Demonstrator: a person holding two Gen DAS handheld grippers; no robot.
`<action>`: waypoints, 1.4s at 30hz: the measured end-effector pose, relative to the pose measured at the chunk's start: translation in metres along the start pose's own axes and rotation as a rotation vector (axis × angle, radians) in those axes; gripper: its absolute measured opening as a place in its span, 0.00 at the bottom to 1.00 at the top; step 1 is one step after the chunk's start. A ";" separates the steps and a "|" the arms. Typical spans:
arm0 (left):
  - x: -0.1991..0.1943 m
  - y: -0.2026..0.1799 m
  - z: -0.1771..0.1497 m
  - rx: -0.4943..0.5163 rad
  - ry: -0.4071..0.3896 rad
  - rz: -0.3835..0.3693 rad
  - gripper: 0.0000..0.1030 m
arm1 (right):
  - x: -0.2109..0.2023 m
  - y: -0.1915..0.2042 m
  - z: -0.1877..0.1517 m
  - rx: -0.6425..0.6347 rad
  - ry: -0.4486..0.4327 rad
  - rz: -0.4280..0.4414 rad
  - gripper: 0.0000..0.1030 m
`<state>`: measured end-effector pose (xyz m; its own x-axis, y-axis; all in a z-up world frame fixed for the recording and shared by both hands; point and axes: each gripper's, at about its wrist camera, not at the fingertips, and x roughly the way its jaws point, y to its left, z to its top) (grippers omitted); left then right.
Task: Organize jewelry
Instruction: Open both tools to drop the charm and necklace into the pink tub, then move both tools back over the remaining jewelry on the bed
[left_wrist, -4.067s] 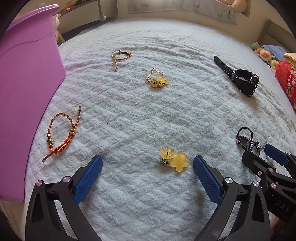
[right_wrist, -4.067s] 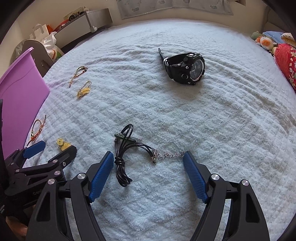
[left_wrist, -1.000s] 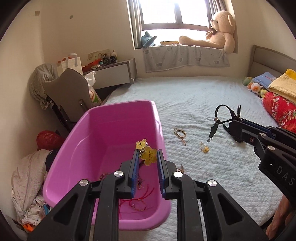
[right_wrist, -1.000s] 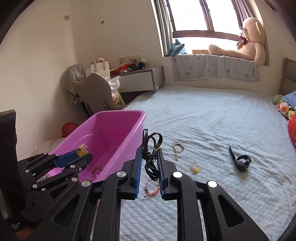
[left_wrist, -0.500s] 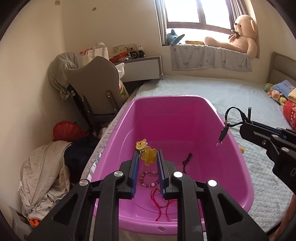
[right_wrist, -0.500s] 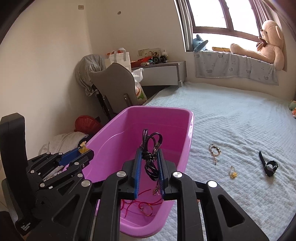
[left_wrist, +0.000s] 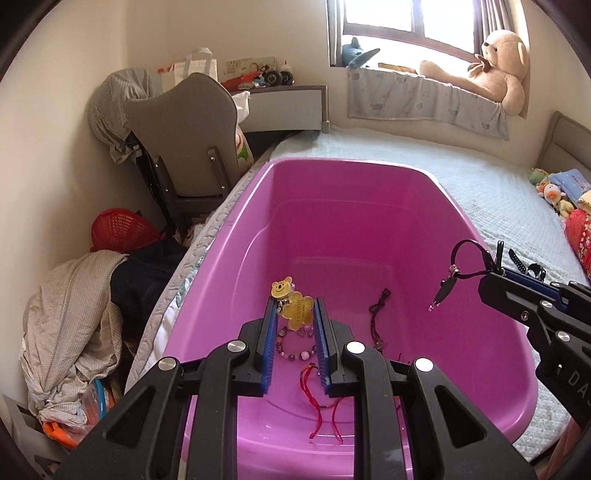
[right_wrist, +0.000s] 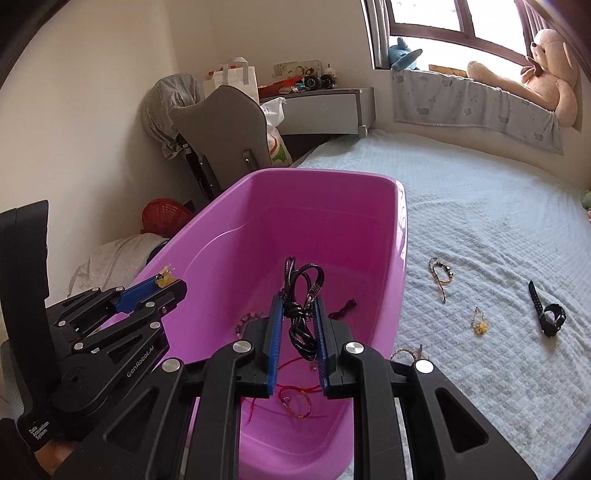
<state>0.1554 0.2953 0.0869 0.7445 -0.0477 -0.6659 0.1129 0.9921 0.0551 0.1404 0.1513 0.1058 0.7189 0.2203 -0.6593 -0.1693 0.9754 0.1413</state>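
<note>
My left gripper (left_wrist: 294, 308) is shut on a yellow bear-and-flower charm (left_wrist: 291, 303) and holds it over the open pink tub (left_wrist: 369, 221). My right gripper (right_wrist: 298, 308) is shut on a black cord necklace (right_wrist: 301, 310) above the same tub (right_wrist: 400, 236); its clasp end dangles in the left wrist view (left_wrist: 448, 284). A bead bracelet (left_wrist: 295, 345), red string bracelets (left_wrist: 325, 402) and a dark cord (left_wrist: 378, 314) lie on the tub floor. A braided bracelet (right_wrist: 441, 275), a small yellow charm (right_wrist: 479, 321) and a black watch (right_wrist: 550, 314) lie on the bed.
The tub sits at the bed's left edge. Beside the bed stand a grey chair (left_wrist: 184, 122), a red basket (left_wrist: 120, 229) and piled clothes (left_wrist: 66, 332). A teddy bear (left_wrist: 498, 66) sits on the window sill. Soft toys (left_wrist: 554, 192) lie at the bed's right.
Both grippers have moved closer over the tub, holding their items. The tub looms larger and its floor with jewelry shows more fully.
</note>
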 end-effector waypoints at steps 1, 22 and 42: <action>0.002 0.000 -0.001 0.001 0.005 0.002 0.19 | 0.002 0.000 0.000 0.001 0.004 -0.001 0.16; 0.019 0.008 -0.006 -0.026 0.000 0.008 0.87 | 0.025 -0.006 -0.001 0.003 0.046 -0.037 0.53; -0.019 -0.006 0.010 -0.041 -0.087 -0.028 0.93 | -0.010 -0.038 -0.003 0.055 -0.006 -0.033 0.61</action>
<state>0.1466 0.2894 0.1068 0.7958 -0.0837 -0.5997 0.1085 0.9941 0.0053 0.1375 0.1124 0.1045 0.7277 0.1883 -0.6595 -0.1085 0.9811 0.1604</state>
